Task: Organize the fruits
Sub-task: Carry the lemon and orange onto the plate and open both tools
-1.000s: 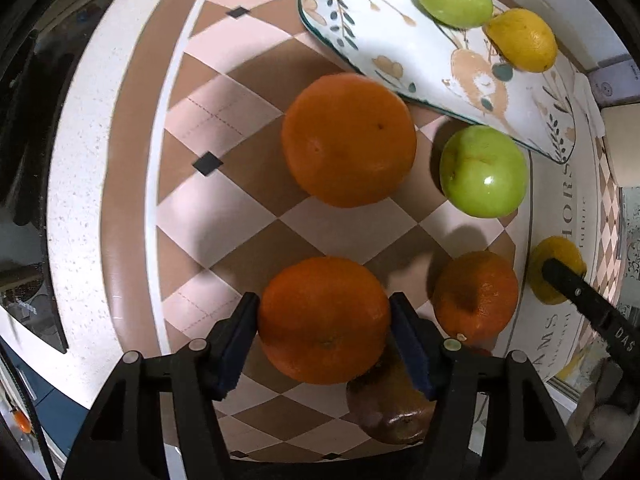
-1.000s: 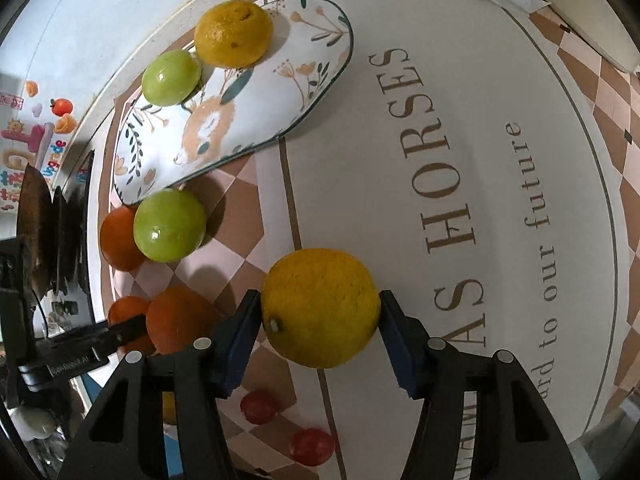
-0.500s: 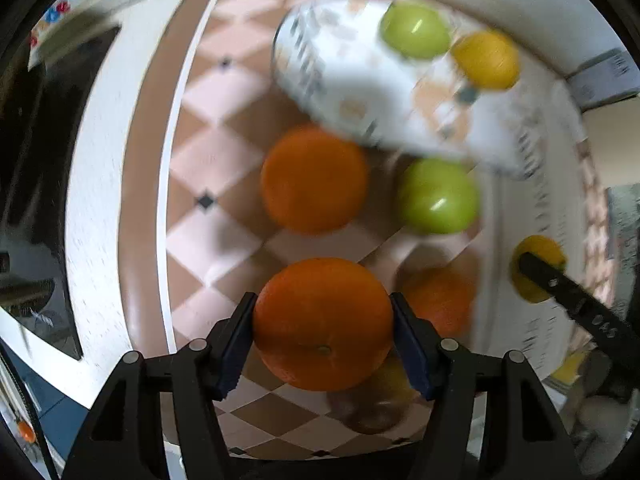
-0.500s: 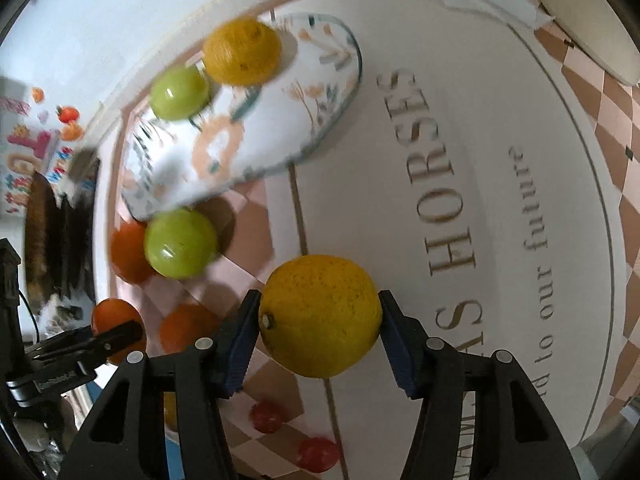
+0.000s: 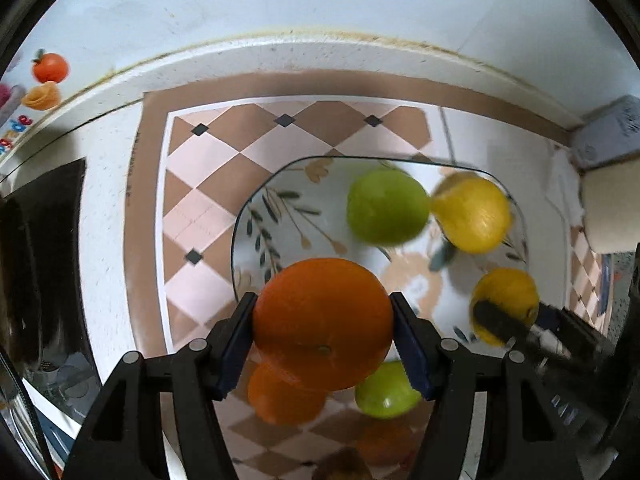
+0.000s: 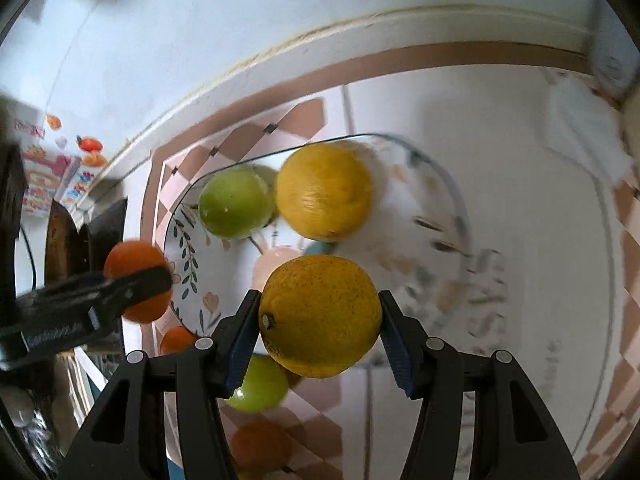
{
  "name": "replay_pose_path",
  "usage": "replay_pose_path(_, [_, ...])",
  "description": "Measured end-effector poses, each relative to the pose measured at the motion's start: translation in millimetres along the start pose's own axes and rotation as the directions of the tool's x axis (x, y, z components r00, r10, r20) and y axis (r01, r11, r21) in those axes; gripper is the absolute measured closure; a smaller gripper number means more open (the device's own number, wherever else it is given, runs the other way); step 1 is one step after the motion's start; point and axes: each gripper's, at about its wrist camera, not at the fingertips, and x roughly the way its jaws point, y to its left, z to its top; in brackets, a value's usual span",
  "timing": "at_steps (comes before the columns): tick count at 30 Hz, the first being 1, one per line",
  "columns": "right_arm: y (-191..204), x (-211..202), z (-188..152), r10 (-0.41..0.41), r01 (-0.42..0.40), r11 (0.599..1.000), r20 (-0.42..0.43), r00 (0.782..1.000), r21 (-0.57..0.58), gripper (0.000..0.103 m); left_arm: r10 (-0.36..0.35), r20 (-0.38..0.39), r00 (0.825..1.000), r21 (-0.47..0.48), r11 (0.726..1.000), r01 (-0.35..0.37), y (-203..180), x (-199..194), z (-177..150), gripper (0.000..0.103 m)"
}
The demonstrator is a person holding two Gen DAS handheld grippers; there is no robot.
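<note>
My left gripper (image 5: 323, 322) is shut on an orange (image 5: 322, 320) and holds it in the air over the near-left rim of the patterned plate (image 5: 280, 216). My right gripper (image 6: 320, 320) is shut on a yellow lemon (image 6: 320, 314), held over the plate (image 6: 440, 216). On the plate lie a green apple (image 5: 386, 206) and a yellow lemon (image 5: 470, 214). The right gripper's lemon (image 5: 504, 300) shows in the left view; the left gripper's orange (image 6: 136, 264) shows in the right view.
On the checked mat below lie another orange (image 5: 284, 396), a green apple (image 5: 386, 392), a further orange (image 5: 384, 440) and a brownish fruit at the bottom edge. A wall (image 5: 320, 8) stands behind the counter. A box (image 5: 608, 136) and a white object (image 5: 608, 204) sit at the right.
Both grippers have lifted their fruits off the mat and carried them forward over the plate. The loose fruits now lie below and behind them.
</note>
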Motion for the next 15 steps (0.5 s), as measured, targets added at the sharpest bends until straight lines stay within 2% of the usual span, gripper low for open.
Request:
replay_pose_path(6, [25.5, 37.0, 5.6, 0.022, -0.025, 0.999, -0.061, 0.998, -0.046, 0.043, -0.041, -0.069, 0.997, -0.062, 0.997, 0.037, 16.6, 26.6, 18.2, 0.040])
replay_pose_path(10, [36.0, 51.6, 6.4, 0.044, -0.049, 0.997, -0.091, 0.995, -0.055, 0.043, -0.072, -0.097, 0.993, -0.099, 0.993, 0.062, 24.6, 38.2, 19.0, 0.040])
replay_pose_path(15, [40.6, 59.1, 5.0, 0.061, -0.069, 0.996, -0.134, 0.989, -0.058, 0.042, -0.075, -0.138, 0.988, -0.116, 0.991, 0.059, 29.3, 53.0, 16.1, 0.040])
